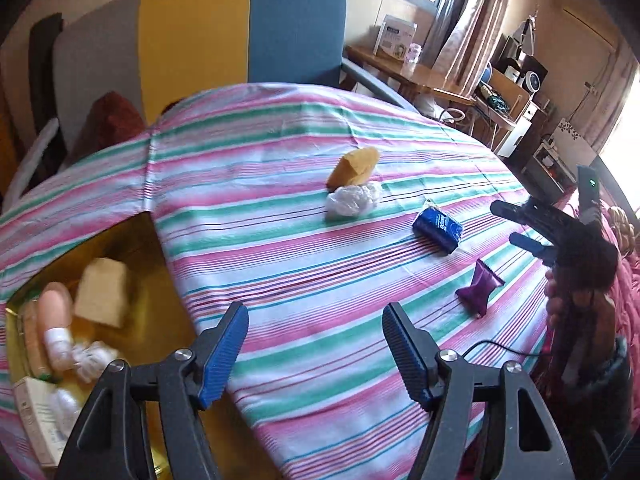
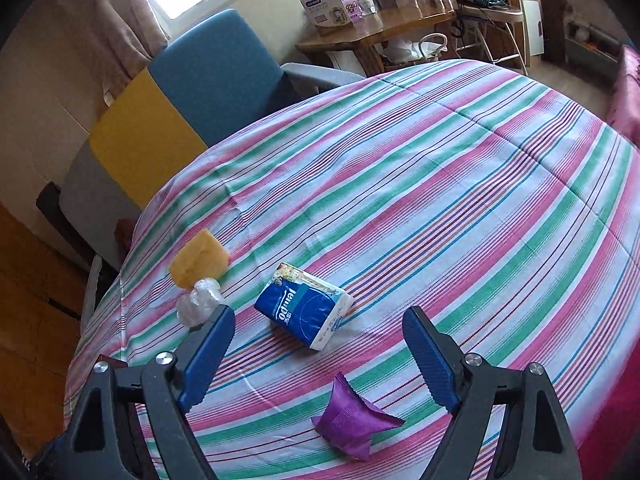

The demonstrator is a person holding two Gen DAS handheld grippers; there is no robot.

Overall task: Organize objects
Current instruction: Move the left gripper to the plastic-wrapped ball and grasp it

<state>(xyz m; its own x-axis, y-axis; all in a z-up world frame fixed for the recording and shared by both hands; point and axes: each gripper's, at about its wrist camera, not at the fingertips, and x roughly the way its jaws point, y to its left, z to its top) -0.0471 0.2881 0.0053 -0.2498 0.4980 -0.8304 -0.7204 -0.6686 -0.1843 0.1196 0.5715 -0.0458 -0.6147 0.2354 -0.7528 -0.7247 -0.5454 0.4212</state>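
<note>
My left gripper (image 1: 314, 356) is spread wide with nothing between its blue pads, hanging over the near edge of the striped cloth (image 1: 304, 248) that covers the desk. My right gripper (image 2: 318, 354) is spread just as wide and holds nothing; in the left wrist view it shows at the far right (image 1: 516, 224), above the cloth.

Between the right gripper's fingers, low in its view, lies a purple sachet (image 2: 354, 426), crumpled and pinched at the middle. Just beyond it is a blue tissue pack (image 2: 306, 306) lying flat, well apart from the sachet. Further left sit a yellow sponge (image 2: 200, 260) and a wad of clear plastic (image 2: 198, 300), which touch each other (the sponge on the far side).

To the left of my left gripper an open yellow box (image 1: 132, 240) sits at the cloth's edge. Inside it I see a tan block (image 1: 102, 292) leaning on one wall, a pinkish tube with a white cap (image 1: 56, 324), some crumpled white material (image 1: 90, 358) and a white carton (image 1: 38, 416), partly cut off by the frame. The contents are blurred, so I cannot name them more closely; my gripper's arm hides the near part of the box.

Behind the desk stands a chair with grey, yellow and blue panels (image 1: 200, 28).
</note>
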